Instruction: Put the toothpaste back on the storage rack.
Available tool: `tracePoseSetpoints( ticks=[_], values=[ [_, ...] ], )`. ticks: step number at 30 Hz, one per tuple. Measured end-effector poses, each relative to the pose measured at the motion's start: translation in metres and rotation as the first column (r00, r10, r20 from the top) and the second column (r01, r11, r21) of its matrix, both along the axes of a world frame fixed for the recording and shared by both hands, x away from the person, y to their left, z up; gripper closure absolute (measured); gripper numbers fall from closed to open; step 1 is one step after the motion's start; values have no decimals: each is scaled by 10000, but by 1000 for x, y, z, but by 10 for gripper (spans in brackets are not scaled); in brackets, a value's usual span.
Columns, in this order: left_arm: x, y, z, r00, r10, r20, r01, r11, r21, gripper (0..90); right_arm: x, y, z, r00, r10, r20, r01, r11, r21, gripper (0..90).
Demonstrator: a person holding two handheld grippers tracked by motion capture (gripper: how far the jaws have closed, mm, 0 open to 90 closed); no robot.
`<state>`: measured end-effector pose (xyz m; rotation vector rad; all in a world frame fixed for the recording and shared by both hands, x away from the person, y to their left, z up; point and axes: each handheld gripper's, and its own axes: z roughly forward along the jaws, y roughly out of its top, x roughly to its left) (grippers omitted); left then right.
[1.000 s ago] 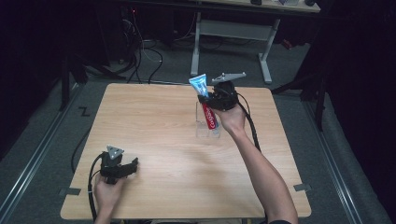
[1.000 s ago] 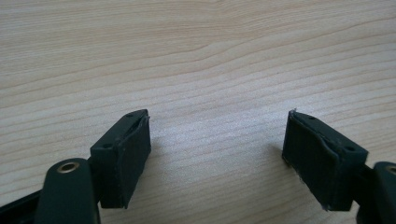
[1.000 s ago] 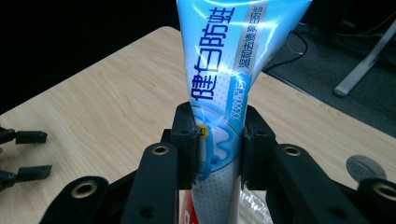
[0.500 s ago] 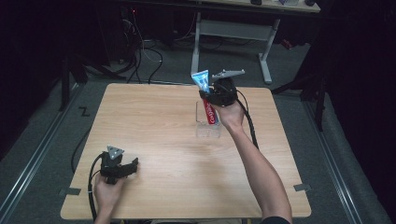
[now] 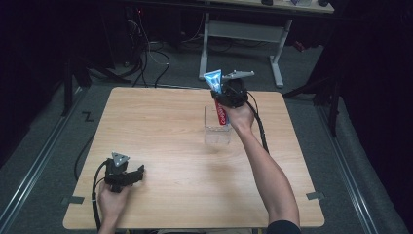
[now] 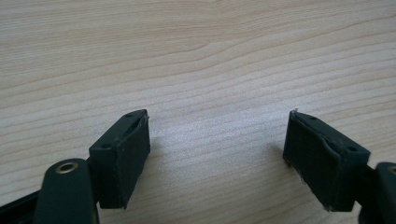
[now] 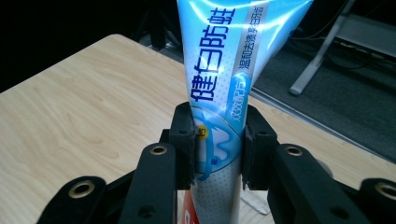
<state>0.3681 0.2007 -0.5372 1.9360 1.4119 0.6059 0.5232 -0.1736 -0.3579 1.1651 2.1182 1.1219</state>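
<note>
High view: wooden table (image 5: 160, 126), light grain, rectangular, on a dark floor. Toward the far edge, right of centre: right gripper (image 5: 225, 100), held in the right hand (image 5: 242, 117), forearm reaching in from the near right corner. Clamped between its jaws: toothpaste tube (image 5: 217, 92), roughly upright, flat blue crimped end uppermost and past the far edge in this view, red lower part pointing down into a clear glass (image 5: 217, 127). Glass standing upright on the table just nearer than the gripper; whether tube and glass touch cannot be told. Grey three-cornered plate (image 5: 238, 74) atop the right gripper; black cable (image 5: 259, 127) trailing back along the forearm.

Near the near left corner: left gripper (image 5: 135, 174), low over the table, held in the left hand (image 5: 111, 200), grey plate on top, well apart from the glass.

Left gripper view: both black pads (image 6: 125, 156) spread wide, bare wood grain between them, nothing held.

Right gripper view: jaws closed tight on the tube (image 7: 219, 98) at its mid-length, pads (image 7: 184, 140) pressing both faces; blue and white print with characters above the grip, a strip of red below. Beyond the far edge: floor and legs of a second table (image 5: 243, 30).
</note>
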Motion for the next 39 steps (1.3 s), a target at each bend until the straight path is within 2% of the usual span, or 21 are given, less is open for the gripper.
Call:
tracePoseSetpoints(
  ticks=[5, 14, 27, 39],
  values=[
    [0, 0, 0, 10000, -1, -13, 1, 10000, 2, 231, 3, 1, -5, 10000, -30, -58, 29, 9999, -165, 700],
    [0, 0, 0, 10000, -1, -2, 1, 10000, 2, 231, 7, -5, -10, 9995, -112, -284, 111, 9999, -64, 697],
    [0, 0, 0, 10000, 8, -10, -8, 10000, 4, 231, -2, -8, -9, 9999, 113, -48, -113, 9999, 51, 697],
    [0, 0, 0, 10000, 16, -2, -16, 10000, -4, 231, -6, -9, -9, 9997, 236, -18, -236, 9997, 106, 697]
  ],
)
